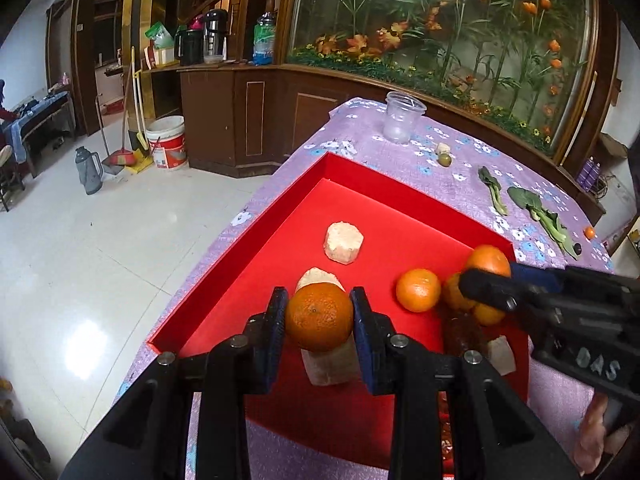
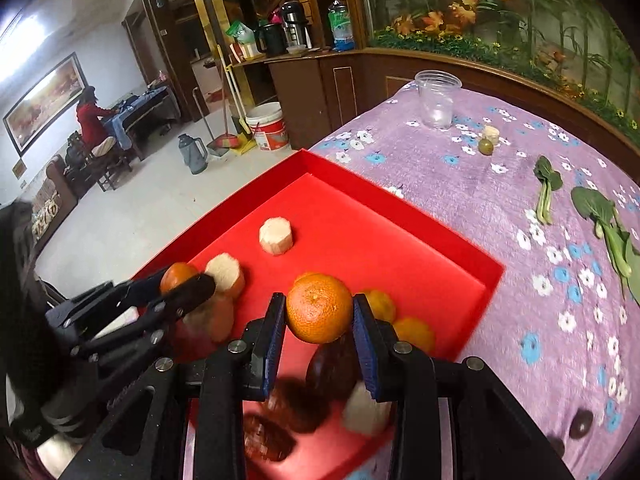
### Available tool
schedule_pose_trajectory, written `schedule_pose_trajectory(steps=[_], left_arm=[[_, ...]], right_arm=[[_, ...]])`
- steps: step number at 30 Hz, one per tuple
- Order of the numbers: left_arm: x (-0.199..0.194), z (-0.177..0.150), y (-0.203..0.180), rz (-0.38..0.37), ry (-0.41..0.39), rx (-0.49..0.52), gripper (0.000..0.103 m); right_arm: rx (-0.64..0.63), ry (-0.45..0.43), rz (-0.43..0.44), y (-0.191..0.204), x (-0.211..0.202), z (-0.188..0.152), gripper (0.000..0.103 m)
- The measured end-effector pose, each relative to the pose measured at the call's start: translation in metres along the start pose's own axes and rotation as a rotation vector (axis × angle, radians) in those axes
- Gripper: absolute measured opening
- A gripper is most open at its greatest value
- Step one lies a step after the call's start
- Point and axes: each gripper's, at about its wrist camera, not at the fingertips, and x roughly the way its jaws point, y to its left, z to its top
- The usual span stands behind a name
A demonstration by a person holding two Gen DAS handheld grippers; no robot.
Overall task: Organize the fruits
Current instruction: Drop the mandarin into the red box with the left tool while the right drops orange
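The left gripper (image 1: 319,316) is pinching a round orange mandarin (image 1: 319,317) between its blue-padded fingers (image 1: 276,328), holding it above the near half of the shallow red cardboard tray (image 1: 240,256), whose left wall is running close along the edge of the surface draped in purple flowered cloth (image 2: 460,200). The right gripper (image 2: 319,308) is likewise clamping a second orange mandarin (image 2: 319,307) over the tray's right side. Open red floor is lying toward the tray's far corner, broken only by a pale cut cylinder chunk (image 1: 344,243). Nearer in, a second pale chunk (image 1: 320,276), loose mandarins (image 1: 418,290) and dark, blurred items, possibly wrapped sweets, are crowding the space under both grippers. Beyond the tray, a clear plastic cup (image 1: 403,116), a small green fruit (image 1: 445,159) and leafy green stalks (image 1: 540,212) are lying well apart on the cloth.
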Motion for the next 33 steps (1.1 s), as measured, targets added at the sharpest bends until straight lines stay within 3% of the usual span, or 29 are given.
schedule_pose_trajectory(steps=[8,17,20,24,33], left_arm=[[0.007,0.007,-0.008,0.000,0.000,0.025,0.030],[0.011,0.005,-0.012,0.000,0.006,0.038,0.030],[0.011,0.006,-0.012,-0.005,0.008,0.034,0.036],[0.010,0.004,-0.015,-0.005,0.003,0.027,0.062],[0.003,0.004,-0.024,-0.016,0.000,0.049,0.069]], right_arm=[[0.014,0.042,-0.023,-0.009,0.034,0.022,0.036],[0.053,0.066,-0.013,-0.020,0.051,0.026,0.036],[0.054,0.065,-0.010,-0.018,0.053,0.026,0.037],[0.053,0.066,0.001,-0.015,0.053,0.023,0.037],[0.066,0.041,0.011,-0.017,0.043,0.024,0.039]])
